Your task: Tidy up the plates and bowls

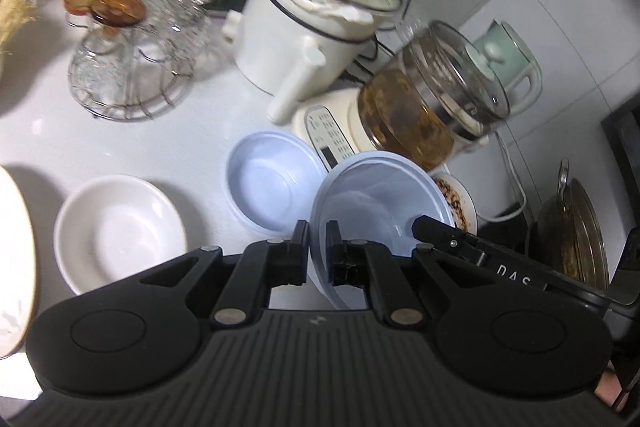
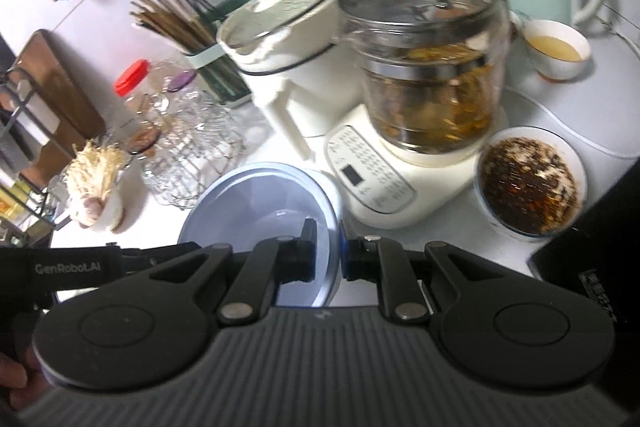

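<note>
Both grippers, left (image 1: 318, 251) and right (image 2: 327, 251), fingers clamped on rim of one blue bowl (image 1: 376, 195), held above table (image 1: 168, 131). Second blue bowl (image 1: 276, 183) and white bowl (image 1: 120, 227) on table alongside. Close behind: white pot (image 1: 312, 27), glass kettle (image 2: 428, 75), spice bowl (image 2: 530, 183). Blue bowls: two.

Plastic, glass, wire and ceramic showing on a glossy white counter (image 1: 168, 143).

Gleaming softly: translucent pale-blue plastic bowl (image 1: 380, 203), smooth; second blue plastic bowl (image 1: 276, 187), equally smooth. Shining: glazed white ceramic dish (image 1: 120, 231), clear glass kettle (image 2: 428, 75), bare metal wire rack (image 1: 128, 95). Looking matt: black plastic left gripper (image 1: 318, 259) and right gripper (image 2: 327, 255), ribbed bodies; raw wooden chopsticks (image 2: 172, 15).
</note>
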Demonstrator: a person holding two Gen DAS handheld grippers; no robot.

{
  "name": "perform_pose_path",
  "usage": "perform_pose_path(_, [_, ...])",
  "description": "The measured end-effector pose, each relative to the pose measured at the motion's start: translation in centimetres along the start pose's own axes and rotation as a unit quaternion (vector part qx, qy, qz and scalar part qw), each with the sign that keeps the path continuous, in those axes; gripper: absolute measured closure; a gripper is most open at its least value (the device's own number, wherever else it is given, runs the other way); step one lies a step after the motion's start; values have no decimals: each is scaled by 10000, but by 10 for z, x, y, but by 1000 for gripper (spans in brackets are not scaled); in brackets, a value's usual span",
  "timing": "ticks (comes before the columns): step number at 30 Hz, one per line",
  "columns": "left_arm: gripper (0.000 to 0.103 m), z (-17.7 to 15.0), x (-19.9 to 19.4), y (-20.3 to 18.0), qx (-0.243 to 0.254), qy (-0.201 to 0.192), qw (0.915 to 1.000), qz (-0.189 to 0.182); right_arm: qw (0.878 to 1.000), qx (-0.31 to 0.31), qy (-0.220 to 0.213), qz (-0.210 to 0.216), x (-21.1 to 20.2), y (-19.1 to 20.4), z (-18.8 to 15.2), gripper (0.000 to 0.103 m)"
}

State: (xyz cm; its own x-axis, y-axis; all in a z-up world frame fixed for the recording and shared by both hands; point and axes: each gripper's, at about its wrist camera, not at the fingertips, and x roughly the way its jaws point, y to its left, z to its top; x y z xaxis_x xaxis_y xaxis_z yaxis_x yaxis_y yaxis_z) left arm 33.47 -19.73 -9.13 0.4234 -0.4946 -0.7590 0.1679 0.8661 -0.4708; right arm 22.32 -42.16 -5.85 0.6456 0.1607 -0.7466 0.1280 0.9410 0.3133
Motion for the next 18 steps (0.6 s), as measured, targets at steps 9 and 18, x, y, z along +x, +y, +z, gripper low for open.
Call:
perform_pose_path(9, [95,13,-30,34,-348,-273,9990,79,9989,-384,-67,277,10,42,11,89])
perform_pose_path(18, [95,22,-48,79,-419,-331,9974,482,9956,-722,100,591,38,89,12,89])
